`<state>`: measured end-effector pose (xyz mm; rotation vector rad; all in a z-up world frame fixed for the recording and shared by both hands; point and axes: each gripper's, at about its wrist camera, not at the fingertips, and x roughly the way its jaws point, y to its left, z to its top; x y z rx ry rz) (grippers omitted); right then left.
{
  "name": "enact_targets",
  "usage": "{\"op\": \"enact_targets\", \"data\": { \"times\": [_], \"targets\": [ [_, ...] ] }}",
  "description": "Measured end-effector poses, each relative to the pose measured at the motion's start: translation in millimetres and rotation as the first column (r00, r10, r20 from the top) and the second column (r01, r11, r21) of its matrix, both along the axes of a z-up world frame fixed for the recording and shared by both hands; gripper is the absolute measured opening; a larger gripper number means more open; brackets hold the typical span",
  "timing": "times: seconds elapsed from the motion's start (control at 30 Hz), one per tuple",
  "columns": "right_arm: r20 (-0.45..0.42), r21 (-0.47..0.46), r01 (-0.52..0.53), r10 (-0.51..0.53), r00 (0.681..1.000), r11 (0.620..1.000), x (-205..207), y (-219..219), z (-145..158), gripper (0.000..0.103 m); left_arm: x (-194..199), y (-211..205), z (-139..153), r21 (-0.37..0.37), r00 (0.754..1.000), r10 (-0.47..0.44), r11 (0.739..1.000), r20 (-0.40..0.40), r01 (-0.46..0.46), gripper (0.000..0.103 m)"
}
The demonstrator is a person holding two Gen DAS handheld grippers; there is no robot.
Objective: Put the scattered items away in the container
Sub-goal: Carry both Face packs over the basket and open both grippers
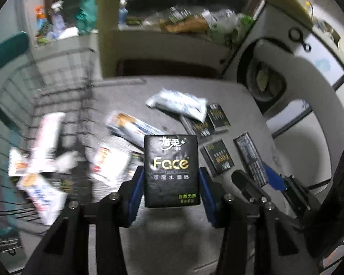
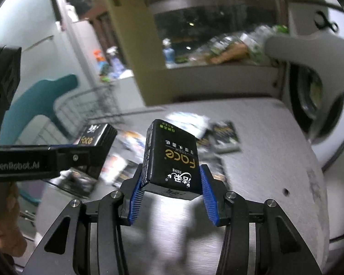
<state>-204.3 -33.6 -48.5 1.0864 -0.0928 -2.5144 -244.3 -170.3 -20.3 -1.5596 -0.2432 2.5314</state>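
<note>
My left gripper [image 1: 170, 176] is shut on a black "Face" tissue pack [image 1: 171, 169], held upright above the grey table [image 1: 229, 96]. My right gripper [image 2: 172, 178] is shut on a second black tissue pack [image 2: 172, 158], tilted with its print upside down. The left gripper's pack [image 2: 96, 135] also shows at the left of the right wrist view, and the right gripper's blue fingers [image 1: 273, 178] appear at the right of the left wrist view. More black packs [image 1: 217, 158], a white pouch [image 1: 178, 103] and toothpaste boxes [image 1: 133, 126] lie scattered on the table. A wire basket [image 1: 57, 87] stands at the left.
White boxes [image 1: 41, 142] lie by the basket wires at the left. A teal chair [image 2: 45, 96] stands behind the basket. A white appliance with a round door [image 1: 266, 78] sits at the table's far right. A cluttered shelf [image 1: 195, 23] runs along the back.
</note>
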Motion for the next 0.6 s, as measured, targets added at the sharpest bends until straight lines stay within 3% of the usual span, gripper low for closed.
{"op": "enact_targets", "data": {
  "times": [0.13, 0.27, 0.43, 0.6],
  "targets": [
    [-0.037, -0.023, -0.107, 0.106, 0.994, 0.994, 9.6, -57.1, 32.0, 0.046, 9.1, -49.7, 26.1, -0.012, 0.996, 0.078, 0.997, -0.038, -0.078, 0.051],
    [-0.054, -0.022, -0.213, 0.211, 0.976, 0.977, 16.7, -121.3, 48.4, 0.046, 21.7, -110.9, 33.9, -0.039, 0.985, 0.167, 0.985, -0.049, -0.169, 0.051],
    [0.003, -0.028, -0.297, 0.297, 0.955, 0.955, 17.5, -188.0, 34.7, 0.047, 36.4, -164.9, 20.3, -0.055, 0.971, 0.239, 0.969, -0.021, -0.24, 0.051],
    [0.062, -0.015, -0.317, 0.317, 0.946, 0.948, 18.7, -213.7, 15.5, 0.046, 37.6, -193.9, 3.7, -0.036, 0.966, 0.257, 0.966, 0.015, -0.256, 0.051]
  ]
}}
